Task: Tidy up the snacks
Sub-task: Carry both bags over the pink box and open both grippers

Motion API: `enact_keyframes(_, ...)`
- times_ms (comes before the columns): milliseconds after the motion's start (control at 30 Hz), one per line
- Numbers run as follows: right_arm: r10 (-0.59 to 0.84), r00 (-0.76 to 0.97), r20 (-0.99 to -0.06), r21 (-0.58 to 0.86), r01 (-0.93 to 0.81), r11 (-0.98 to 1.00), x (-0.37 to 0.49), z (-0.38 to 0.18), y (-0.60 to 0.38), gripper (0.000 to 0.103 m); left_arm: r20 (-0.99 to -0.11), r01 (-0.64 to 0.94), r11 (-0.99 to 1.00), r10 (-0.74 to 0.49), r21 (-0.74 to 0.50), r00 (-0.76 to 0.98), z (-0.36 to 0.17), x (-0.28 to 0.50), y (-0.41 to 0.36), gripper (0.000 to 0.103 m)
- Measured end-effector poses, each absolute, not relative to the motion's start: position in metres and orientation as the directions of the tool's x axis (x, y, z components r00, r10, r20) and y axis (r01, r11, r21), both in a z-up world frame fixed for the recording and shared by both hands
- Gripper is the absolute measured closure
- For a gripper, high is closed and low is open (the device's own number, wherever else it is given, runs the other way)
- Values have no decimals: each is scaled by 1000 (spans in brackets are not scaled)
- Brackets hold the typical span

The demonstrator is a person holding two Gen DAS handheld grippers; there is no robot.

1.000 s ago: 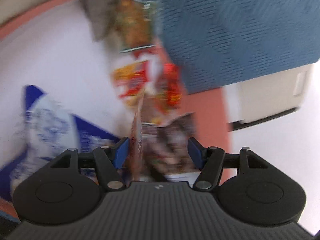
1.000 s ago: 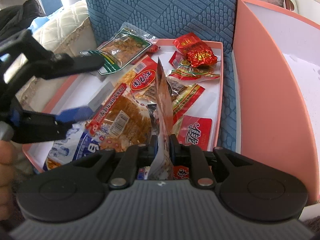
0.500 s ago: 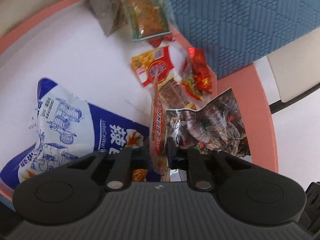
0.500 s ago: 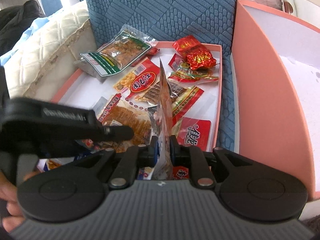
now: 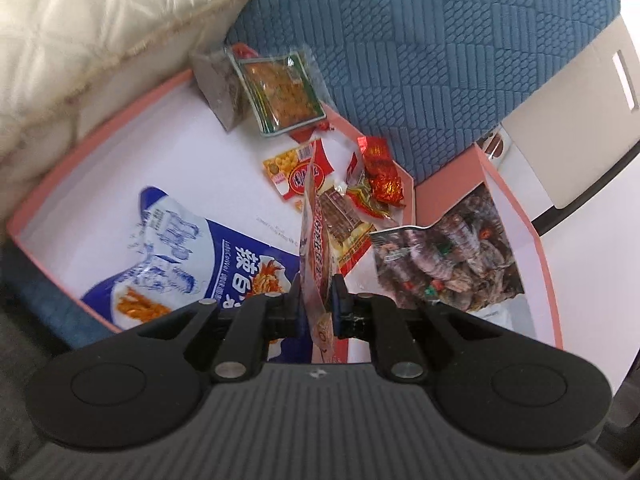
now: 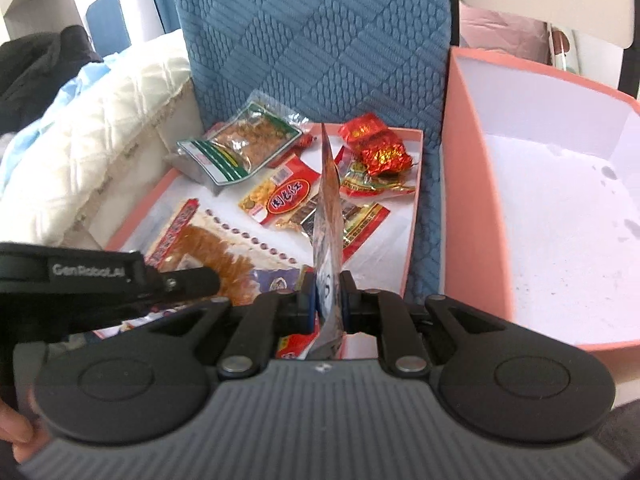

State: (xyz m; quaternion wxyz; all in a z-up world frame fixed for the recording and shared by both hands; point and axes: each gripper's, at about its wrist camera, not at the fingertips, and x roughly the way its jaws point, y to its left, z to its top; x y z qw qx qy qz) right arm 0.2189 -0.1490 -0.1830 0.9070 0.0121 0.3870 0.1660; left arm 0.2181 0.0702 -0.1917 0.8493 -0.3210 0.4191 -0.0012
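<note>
The left gripper [image 5: 316,300] has its jaws clenched on a flat orange-and-red snack packet [image 5: 314,236], held on edge above the shallow pink cardboard tray [image 5: 104,120]. The jaws have just been closing on it. The right gripper [image 6: 326,300] has its jaws clenched on a shiny grey snack pouch [image 6: 330,216], also held on edge above the tray. In the tray lie a big blue-and-white crinkly bag [image 5: 176,252], a green-edged clear packet [image 6: 248,140] and shiny red wrapped sweets [image 6: 378,148]. A deep pink box [image 6: 468,184] stands just beside the tray.

Glossy plastic snack packets [image 5: 288,92], crinkled red foil wrappers [image 6: 384,152], matt pink cardboard tray [image 5: 100,128], quilted blue cloth [image 6: 312,40]
</note>
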Motion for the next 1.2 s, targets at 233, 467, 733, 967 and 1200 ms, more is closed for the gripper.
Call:
enact_keyframes(233, 323, 657, -682, 188, -269, 945, 208, -157, -159, 88, -701, -249, 827, -223, -504, 677, -142, 212, 64, 89)
enact_keyframes(467, 338, 667, -664, 213, -264, 941, 203, -125, -171, 88, -698, -241, 848, -192, -471, 689, -92, 209, 53, 89)
enact_keyframes(733, 351, 695, -628, 221, -273, 936, 204, -81, -192, 88, -684, -214, 871, -174, -443, 709, -39, 211, 35, 89)
enact_keyframes(967, 376, 732, -568, 223, -302, 927, 207, -40, -208, 88, -650, -174, 878, -184, -445, 737, 2, 222, 12, 89)
enact_keyframes(1200, 381, 760, -526, 221, -310, 925, 213, -14, -229, 88, -617, -122, 886, -207, -447, 760, 28, 238, -21, 89)
